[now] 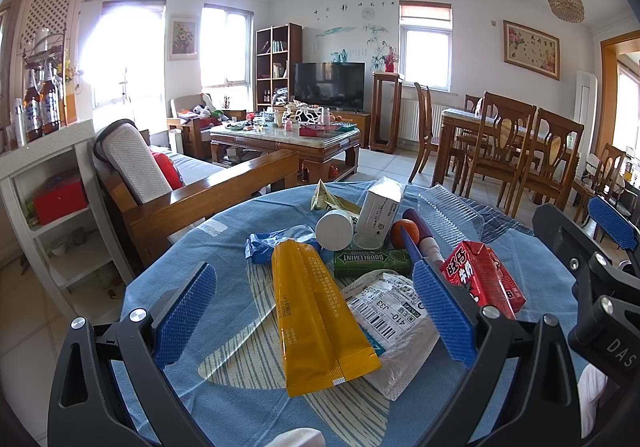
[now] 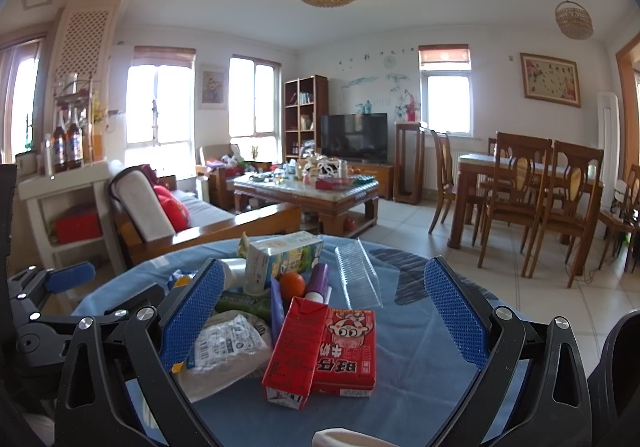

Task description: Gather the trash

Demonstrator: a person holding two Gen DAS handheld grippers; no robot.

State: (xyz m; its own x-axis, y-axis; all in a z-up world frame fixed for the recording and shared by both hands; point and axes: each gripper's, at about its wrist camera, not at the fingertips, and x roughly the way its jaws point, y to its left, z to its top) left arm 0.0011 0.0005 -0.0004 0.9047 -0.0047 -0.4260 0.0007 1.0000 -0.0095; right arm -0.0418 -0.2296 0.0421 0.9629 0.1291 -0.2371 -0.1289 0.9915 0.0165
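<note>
Trash lies on a round table with a blue cloth [image 1: 224,259]. My left gripper [image 1: 316,311] is open, its blue pads either side of a yellow packet [image 1: 316,315] and a clear bag with a shipping label [image 1: 392,327]. Beyond them lie a green Doublemint pack [image 1: 372,262], a white cup [image 1: 334,229], a blue wrapper [image 1: 276,243] and a white box [image 1: 380,209]. My right gripper [image 2: 324,313] is open, with a red milk carton [image 2: 320,347] lying between its pads. The carton also shows in the left wrist view [image 1: 484,279].
An orange [image 2: 292,284], a purple tube [image 2: 317,279], a clear plastic tray [image 2: 358,279] and a green-white box [image 2: 284,257] sit further back on the table. A wooden sofa [image 1: 208,195] stands behind the table. Dining chairs [image 1: 516,155] stand to the right.
</note>
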